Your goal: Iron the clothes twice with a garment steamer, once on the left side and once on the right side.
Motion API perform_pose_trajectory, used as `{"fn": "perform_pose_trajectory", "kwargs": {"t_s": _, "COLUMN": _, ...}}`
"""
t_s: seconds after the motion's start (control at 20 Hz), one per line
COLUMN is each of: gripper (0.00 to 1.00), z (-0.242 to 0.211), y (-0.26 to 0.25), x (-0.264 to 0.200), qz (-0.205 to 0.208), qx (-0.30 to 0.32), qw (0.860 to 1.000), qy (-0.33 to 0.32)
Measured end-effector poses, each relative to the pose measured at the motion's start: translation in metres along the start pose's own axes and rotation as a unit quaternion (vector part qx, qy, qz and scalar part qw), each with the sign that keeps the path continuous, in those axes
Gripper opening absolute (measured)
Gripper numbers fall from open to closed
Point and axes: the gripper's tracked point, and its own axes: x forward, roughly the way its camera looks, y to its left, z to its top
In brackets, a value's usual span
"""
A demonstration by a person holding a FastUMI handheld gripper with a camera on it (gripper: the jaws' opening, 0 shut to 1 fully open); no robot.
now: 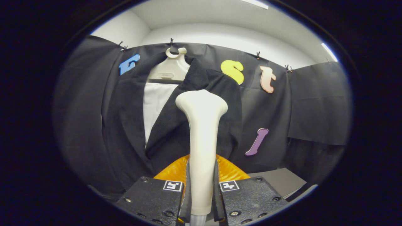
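gripper (201,191) jaws clamped on steamer (201,138) handle | steamer upright between jaws, head up against right front of dark jacket (125,125) | jacket on pale hanger (171,69), white lining exposed, against booth wall

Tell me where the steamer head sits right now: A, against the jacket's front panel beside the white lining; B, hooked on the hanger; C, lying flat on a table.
A: the gripper is shut on the steamer, whose head stands upright before the jacket panel, below the hanger.
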Motion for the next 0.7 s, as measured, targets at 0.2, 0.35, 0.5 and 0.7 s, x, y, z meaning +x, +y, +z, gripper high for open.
{"fn": "perform_pose_trajectory", "kwargs": {"t_s": 0.2, "gripper": 0.3, "z": -0.023, "y": 0.007, "x": -0.003, "qz": 0.006, "qx": -0.012, "qw": 1.0, "qy": 0.013}}
{"fn": "perform_pose_trajectory", "kwargs": {"t_s": 0.35, "gripper": 0.3, "z": -0.044, "y": 0.009, "x": -0.008, "qz": 0.01, "qx": -0.023, "qw": 0.999, "qy": 0.026}}
{"fn": "perform_pose_trajectory", "kwargs": {"t_s": 0.5, "gripper": 0.3, "z": -0.064, "y": 0.01, "x": -0.011, "qz": 0.012, "qx": -0.025, "qw": 0.999, "qy": 0.039}}
{"fn": "perform_pose_trajectory", "kwargs": {"t_s": 0.7, "gripper": 0.3, "z": -0.093, "y": 0.009, "x": -0.015, "qz": 0.012, "qx": -0.044, "qw": 0.997, "qy": 0.057}}
